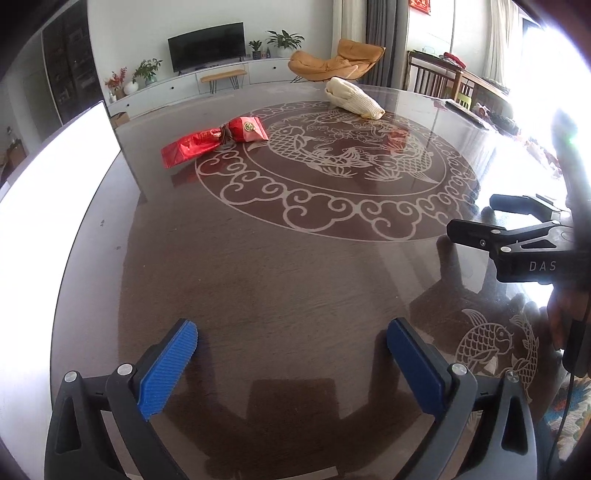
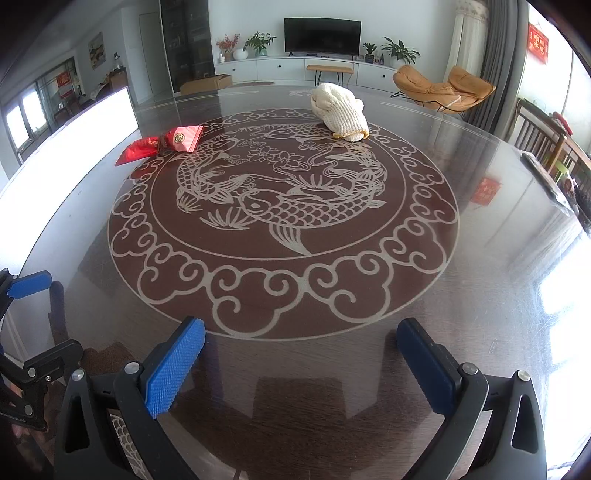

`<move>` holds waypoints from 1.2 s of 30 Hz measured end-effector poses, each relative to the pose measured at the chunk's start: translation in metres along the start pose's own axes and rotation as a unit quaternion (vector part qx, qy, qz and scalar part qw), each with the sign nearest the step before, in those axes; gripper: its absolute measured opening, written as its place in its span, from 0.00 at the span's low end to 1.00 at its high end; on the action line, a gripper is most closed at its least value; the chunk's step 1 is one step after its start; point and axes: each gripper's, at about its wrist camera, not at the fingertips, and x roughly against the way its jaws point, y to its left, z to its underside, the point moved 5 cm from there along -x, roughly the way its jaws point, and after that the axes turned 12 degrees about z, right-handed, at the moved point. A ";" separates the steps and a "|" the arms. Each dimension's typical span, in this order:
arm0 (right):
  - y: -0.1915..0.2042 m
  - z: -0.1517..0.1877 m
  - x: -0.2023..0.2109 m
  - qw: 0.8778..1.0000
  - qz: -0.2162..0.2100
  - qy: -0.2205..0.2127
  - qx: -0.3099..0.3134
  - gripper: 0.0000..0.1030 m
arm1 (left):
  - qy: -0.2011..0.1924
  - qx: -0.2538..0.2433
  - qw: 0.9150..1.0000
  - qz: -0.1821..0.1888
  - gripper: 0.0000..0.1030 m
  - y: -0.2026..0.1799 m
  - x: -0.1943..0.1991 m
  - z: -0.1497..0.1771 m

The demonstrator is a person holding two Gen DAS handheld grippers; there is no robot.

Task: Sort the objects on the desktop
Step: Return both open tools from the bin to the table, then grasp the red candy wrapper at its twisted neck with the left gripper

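Both left tongs [image 1: 291,363] and right tongs [image 2: 301,363] are held wide, empty. The red snack packet [image 1: 214,140], left of the fish medallion [image 2: 282,195], is best pinched at its twisted waist.

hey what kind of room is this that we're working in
Most likely a home living room: a TV on a low white cabinet, an orange lounge chair, and potted plants beyond the round table.
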 end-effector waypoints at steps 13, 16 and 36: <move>0.000 0.000 0.000 1.000 0.000 0.000 0.000 1.00 | 0.004 -0.002 1.000 0.005 1.00 0.001 0.000 -0.001; 0.000 0.000 0.000 1.000 0.000 0.000 0.000 1.00 | 0.032 -0.044 0.998 0.037 1.00 0.001 -0.007 -0.011; 0.000 0.000 -0.001 1.000 -0.001 0.000 0.000 1.00 | 0.097 -0.160 0.982 0.010 1.00 0.085 -0.094 -0.174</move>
